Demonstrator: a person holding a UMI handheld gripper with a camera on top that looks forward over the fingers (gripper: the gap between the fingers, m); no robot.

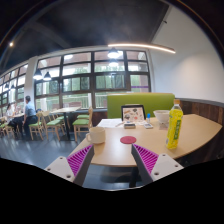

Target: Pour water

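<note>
A yellow-green bottle (pixel 175 125) with a yellow cap stands upright on the right part of a round wooden table (pixel 150 140). A white cup (pixel 96 136) sits near the table's left edge, and a dark red coaster (pixel 128 140) lies between cup and bottle. My gripper (pixel 112 160) is open, its two magenta pads (pixel 80 159) spread wide with nothing between them. It hovers just off the table's near edge. The bottle is beyond the right finger; the cup is beyond the left finger.
A framed sign (pixel 132 113), a white bowl (pixel 162 117) and papers (pixel 110 124) lie farther back on the table. A green sofa (pixel 140 102) stands behind it. A person (pixel 29 113) sits at other tables and chairs (pixel 55 120) to the left, before large windows.
</note>
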